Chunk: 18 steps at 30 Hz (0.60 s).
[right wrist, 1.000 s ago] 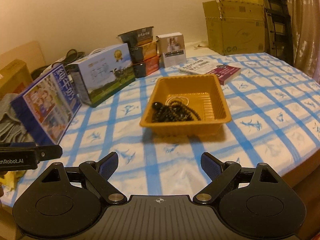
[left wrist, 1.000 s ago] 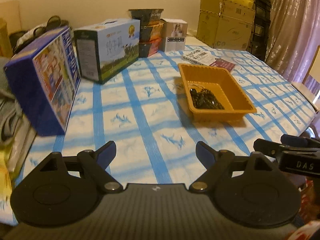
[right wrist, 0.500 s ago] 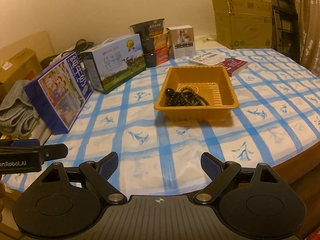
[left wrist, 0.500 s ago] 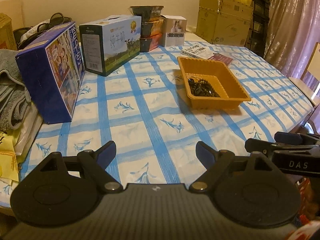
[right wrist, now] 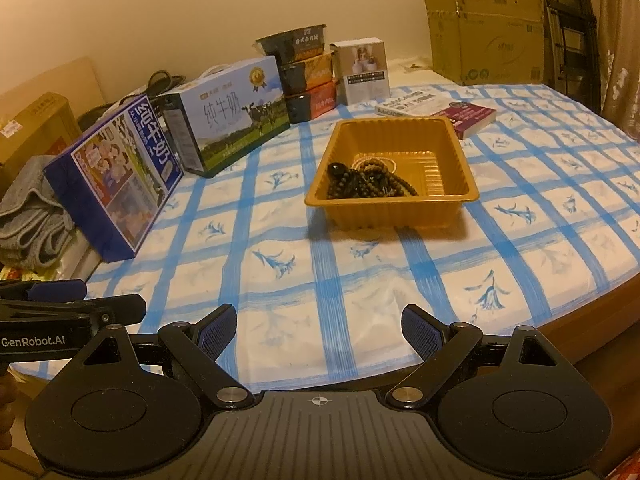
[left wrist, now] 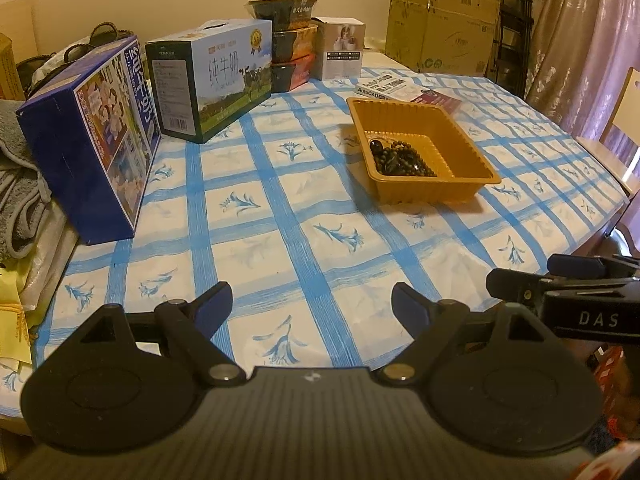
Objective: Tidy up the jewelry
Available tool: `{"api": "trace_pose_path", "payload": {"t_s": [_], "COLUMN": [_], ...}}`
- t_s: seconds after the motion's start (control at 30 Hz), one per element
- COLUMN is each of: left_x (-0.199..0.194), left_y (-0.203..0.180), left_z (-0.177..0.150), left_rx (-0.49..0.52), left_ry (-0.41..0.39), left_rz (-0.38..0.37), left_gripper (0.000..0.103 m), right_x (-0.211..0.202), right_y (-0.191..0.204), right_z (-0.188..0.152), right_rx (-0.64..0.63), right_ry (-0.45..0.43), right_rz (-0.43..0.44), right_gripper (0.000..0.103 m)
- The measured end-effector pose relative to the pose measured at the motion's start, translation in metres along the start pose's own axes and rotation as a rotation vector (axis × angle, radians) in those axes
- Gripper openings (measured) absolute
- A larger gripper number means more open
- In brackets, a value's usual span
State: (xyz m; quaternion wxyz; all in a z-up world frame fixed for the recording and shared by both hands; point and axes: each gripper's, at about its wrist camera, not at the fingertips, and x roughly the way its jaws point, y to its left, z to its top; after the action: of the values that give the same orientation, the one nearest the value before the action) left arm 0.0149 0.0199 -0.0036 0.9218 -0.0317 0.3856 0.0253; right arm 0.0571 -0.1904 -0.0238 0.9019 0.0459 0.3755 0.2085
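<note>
An orange plastic tray (left wrist: 472,148) (right wrist: 452,148) stands on the blue-checked tablecloth, right of centre. Dark bead bracelets (left wrist: 398,160) (right wrist: 366,184) lie heaped in its near left corner. My left gripper (left wrist: 312,300) is open and empty above the table's near edge, well short of the tray. My right gripper (right wrist: 318,326) is open and empty, also at the near edge. Each gripper shows at the side of the other's view: the right one (left wrist: 560,280), the left one (right wrist: 72,300).
A dark blue milk box (left wrist: 92,140) and a light blue milk box (left wrist: 212,80) stand at the left. Stacked food bowls (left wrist: 292,40), a small white box (left wrist: 342,54) and books (left wrist: 404,88) are at the back. Grey cloth (left wrist: 16,184) lies far left. Cardboard boxes (left wrist: 444,24) stand behind.
Both grippers have pulled back from the tray toward the table's near edge, so more tablecloth shows. Both stay open and empty. The beads stay in the tray.
</note>
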Motion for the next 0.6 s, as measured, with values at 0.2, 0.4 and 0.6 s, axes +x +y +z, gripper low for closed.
{"api": "trace_pose_path", "payload": {"t_s": [0.2,0.4,0.6], "left_x": [0.0013,0.0020,0.0028], "left_y": [-0.0002,-0.0012,-0.0027], "left_z": [0.0000,-0.0002,0.0003], "left_rx": [0.001,0.002,0.004], "left_ry": [0.003,0.002,0.001], "left_rz": [-0.005,-0.004,-0.005], "left_gripper": [0.086,0.086,0.086], "right_x": [0.0027,0.0033,0.0032], "right_y": [-0.0005,-0.0006,-0.0022], "right_z": [-0.0005,-0.0006,0.0000], "right_rx": [-0.001,0.000,0.001], "right_ry": [0.006,0.003,0.001], "right_rz": [-0.002,-0.006,-0.008], "right_gripper": [0.089,0.089,0.089]}}
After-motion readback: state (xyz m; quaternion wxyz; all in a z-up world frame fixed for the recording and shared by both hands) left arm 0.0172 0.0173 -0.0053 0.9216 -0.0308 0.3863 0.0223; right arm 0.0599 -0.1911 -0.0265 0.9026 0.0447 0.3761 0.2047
